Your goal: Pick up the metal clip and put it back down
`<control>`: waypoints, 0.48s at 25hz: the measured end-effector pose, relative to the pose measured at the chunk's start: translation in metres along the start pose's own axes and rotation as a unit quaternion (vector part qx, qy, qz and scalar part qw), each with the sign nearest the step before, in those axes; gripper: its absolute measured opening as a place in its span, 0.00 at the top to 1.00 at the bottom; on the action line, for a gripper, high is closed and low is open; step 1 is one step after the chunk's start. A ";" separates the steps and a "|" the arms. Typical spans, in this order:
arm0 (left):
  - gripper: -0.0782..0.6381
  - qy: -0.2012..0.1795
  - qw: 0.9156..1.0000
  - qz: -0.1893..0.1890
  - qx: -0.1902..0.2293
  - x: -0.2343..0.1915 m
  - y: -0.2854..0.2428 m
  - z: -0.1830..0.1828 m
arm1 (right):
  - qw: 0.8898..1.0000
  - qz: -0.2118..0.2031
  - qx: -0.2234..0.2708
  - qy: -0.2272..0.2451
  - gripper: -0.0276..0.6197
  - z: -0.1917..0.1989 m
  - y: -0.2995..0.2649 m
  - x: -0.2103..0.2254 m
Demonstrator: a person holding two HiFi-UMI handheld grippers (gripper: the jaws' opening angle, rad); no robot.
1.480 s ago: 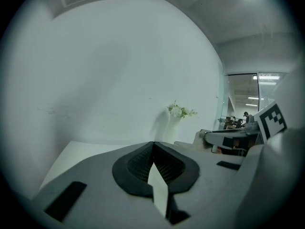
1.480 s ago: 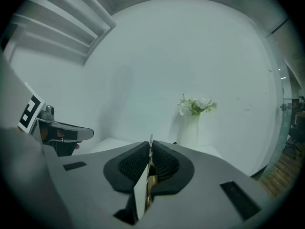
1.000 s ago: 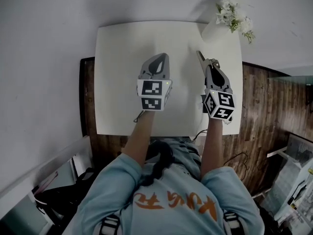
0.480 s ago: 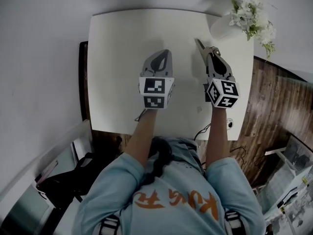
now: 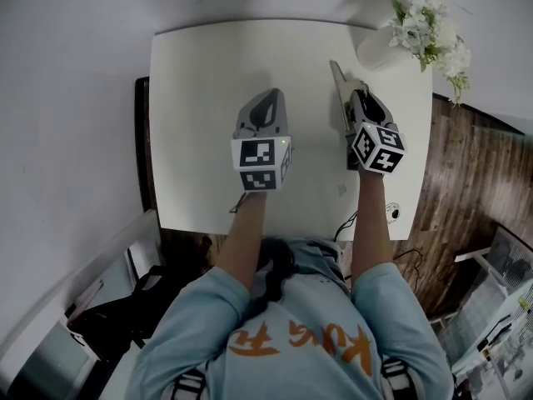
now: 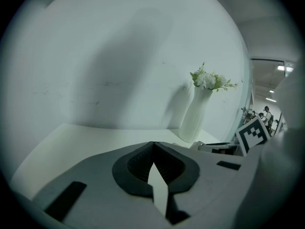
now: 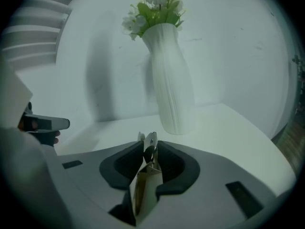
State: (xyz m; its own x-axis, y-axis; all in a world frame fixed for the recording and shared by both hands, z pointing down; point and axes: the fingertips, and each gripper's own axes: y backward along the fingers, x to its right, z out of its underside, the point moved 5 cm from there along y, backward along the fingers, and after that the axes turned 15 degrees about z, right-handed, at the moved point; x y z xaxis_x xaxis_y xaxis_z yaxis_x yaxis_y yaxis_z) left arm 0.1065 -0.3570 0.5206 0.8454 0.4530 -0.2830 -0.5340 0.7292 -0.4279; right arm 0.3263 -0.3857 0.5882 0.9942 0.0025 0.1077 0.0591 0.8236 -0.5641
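The metal clip (image 7: pixel 148 168) is a thin silver spring clip standing upright between the pads of my right gripper (image 7: pixel 150 146). The pads touch its sides while the jaws are opening. In the head view the clip (image 5: pixel 336 75) pokes out ahead of my right gripper (image 5: pixel 346 90), over the right part of the white table (image 5: pixel 208 73). My left gripper (image 5: pixel 268 98) hovers at the table's middle, a hand's width to the left. Its tips meet in the left gripper view (image 6: pixel 152 144) and it holds nothing.
A ribbed white vase (image 7: pixel 171 80) with white flowers (image 5: pixel 429 32) stands at the table's far right corner, just beyond the right gripper. A plain wall runs behind the table. Dark wooden floor (image 5: pixel 466 173) lies to the right, with clutter at the lower corners.
The head view has shifted, so the table sits a little differently in the picture. Both grippers stay over the table. The right one has edged slightly toward the vase with the clip.
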 end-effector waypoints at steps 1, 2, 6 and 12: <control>0.86 -0.001 1.000 0.002 0.002 0.000 0.003 -0.002 | 1.000 0.012 -0.005 -0.004 0.77 0.002 -0.002 0.002; 0.86 -0.004 1.000 0.006 0.005 0.000 0.006 -0.005 | 1.000 0.028 -0.007 -0.006 0.75 0.002 -0.002 0.005; 0.86 -0.011 0.999 0.020 0.028 0.005 0.028 -0.015 | 0.997 0.078 0.028 -0.004 0.69 -0.017 0.030 0.006; 0.86 -0.042 0.996 0.034 0.077 0.008 0.089 -0.042 | 0.986 0.062 0.151 -0.017 0.76 -0.069 0.121 -0.034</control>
State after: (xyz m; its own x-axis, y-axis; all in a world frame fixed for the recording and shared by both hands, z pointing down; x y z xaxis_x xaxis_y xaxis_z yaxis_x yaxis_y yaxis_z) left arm 0.0653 -0.3097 0.4442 0.8084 0.5410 -0.2319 -0.5879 0.7623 -0.2708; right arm 0.3057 -0.3252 0.4598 0.9883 0.1280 0.0831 -0.0971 0.9475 -0.3047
